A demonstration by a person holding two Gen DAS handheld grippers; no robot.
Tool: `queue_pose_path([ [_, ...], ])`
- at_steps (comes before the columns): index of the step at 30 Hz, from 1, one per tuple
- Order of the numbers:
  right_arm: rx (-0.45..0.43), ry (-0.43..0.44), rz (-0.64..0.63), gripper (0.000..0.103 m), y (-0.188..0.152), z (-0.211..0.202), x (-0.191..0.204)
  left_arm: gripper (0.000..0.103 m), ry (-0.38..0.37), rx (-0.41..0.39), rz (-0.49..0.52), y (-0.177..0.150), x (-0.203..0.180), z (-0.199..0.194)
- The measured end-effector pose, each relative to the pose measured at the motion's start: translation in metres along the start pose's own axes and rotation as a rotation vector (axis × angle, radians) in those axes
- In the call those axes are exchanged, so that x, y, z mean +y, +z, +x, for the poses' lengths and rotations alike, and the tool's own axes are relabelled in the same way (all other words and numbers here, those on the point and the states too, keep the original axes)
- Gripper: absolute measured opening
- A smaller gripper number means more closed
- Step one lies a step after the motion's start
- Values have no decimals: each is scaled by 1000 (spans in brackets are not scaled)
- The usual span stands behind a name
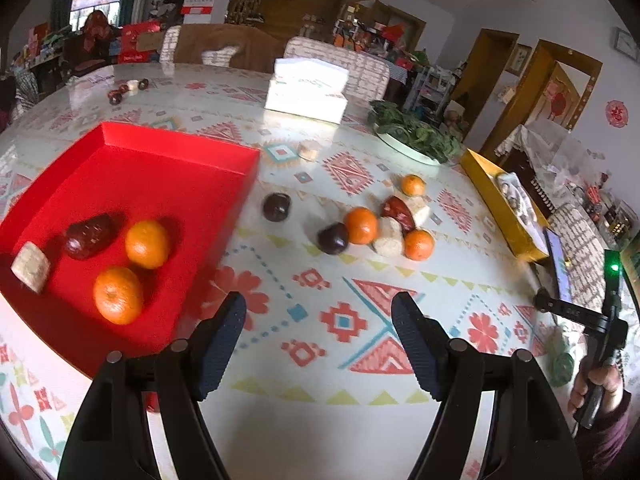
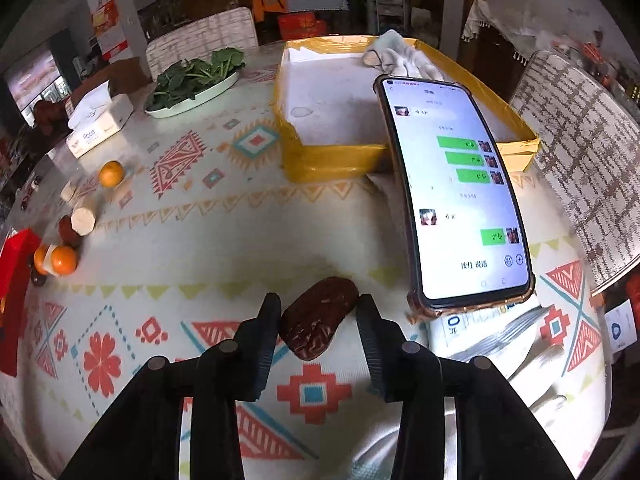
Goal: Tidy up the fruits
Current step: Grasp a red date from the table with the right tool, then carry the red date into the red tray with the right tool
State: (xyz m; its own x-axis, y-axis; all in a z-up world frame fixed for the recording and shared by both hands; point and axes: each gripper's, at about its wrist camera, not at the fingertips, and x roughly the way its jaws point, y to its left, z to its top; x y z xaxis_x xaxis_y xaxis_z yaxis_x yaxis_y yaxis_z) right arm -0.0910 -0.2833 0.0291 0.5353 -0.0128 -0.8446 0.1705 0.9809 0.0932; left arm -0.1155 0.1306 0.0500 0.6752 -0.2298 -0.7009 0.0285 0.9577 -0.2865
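In the left wrist view a red tray [image 1: 180, 148] holds two oranges [image 1: 147, 244], a red date [image 1: 90, 236] and a beige chunk [image 1: 30, 266]. To its right, loose on the patterned tablecloth, lie two dark plums [image 1: 333, 238], three oranges [image 1: 361, 225], another date [image 1: 398, 208] and beige chunks [image 1: 389, 236]. My left gripper [image 1: 320, 304] hangs open over bare cloth in front of them, holding nothing. In the right wrist view my right gripper [image 2: 319, 302] is shut on a wrinkled dark red date [image 2: 320, 320], both pads against its sides, just above the cloth.
A yellow box [image 2: 332, 160] with a cloth inside stands behind a lit phone [image 2: 452, 192] that leans on it over some banknotes [image 2: 480, 332]. A plate of greens [image 2: 192, 80] and a tissue box [image 2: 96, 124] sit further back. Chairs ring the table's far edge.
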Motion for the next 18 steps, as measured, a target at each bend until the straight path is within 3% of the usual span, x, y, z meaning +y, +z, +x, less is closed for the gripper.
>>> queue_pose_path([
  [3, -13, 30, -25, 29, 3, -1, 16, 59, 4, 12, 7, 7, 4, 6],
  [8, -16, 139, -90, 29, 5, 4, 56, 59, 28, 40, 46, 20, -5, 30],
  [14, -18, 342, -131, 29, 3, 10, 95, 59, 89, 76, 176, 39, -23, 74],
  [18, -28, 433, -146, 29, 0, 11, 107, 59, 76, 122, 265, 41, -30, 103],
])
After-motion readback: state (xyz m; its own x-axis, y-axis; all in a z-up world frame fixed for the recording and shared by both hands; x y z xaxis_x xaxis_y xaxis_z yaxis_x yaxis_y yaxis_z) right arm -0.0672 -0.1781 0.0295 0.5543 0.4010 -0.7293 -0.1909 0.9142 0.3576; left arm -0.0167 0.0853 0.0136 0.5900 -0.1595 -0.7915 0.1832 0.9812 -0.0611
